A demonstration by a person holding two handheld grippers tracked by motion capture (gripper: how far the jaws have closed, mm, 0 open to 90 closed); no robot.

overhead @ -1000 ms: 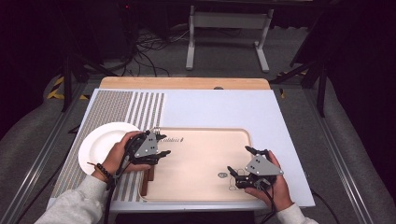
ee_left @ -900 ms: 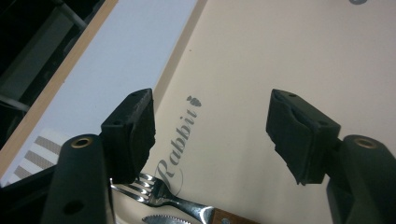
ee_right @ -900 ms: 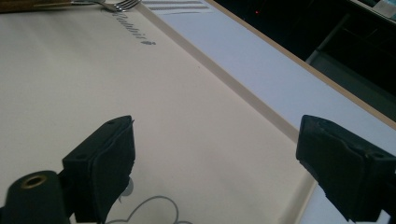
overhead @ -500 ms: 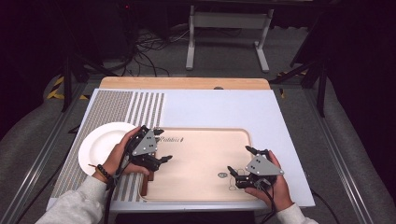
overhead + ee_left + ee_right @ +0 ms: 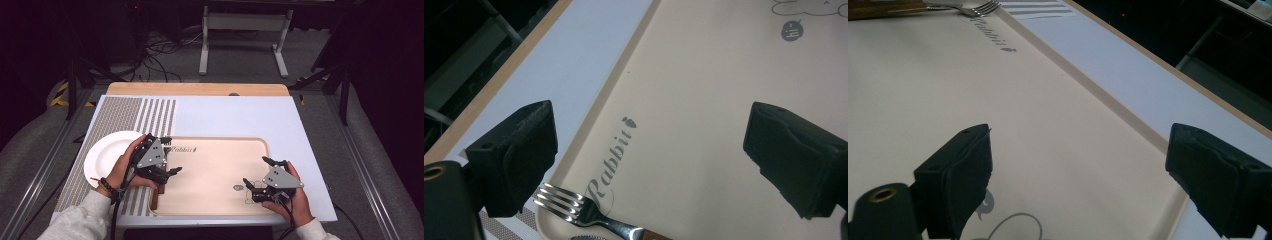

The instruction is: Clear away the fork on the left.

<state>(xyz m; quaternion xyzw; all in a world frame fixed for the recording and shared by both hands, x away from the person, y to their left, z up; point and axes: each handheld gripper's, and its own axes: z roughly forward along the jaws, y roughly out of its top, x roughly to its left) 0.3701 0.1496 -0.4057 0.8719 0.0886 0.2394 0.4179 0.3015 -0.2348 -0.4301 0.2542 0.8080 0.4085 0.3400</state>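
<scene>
Beige tray [image 5: 215,165], fork [image 5: 589,210], parted jaws

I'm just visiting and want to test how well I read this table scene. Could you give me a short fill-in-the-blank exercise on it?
1. The fork lies in the ____ beige tray, near the printed word Rabbit.
2. The round plate left of the tray is ____ in colour.
3. The left tool has its jaws ____, with nothing between them.
4. The right tool hangs over the tray's printed ____ drawing.

Missing words: shallow; white; open; line
</scene>
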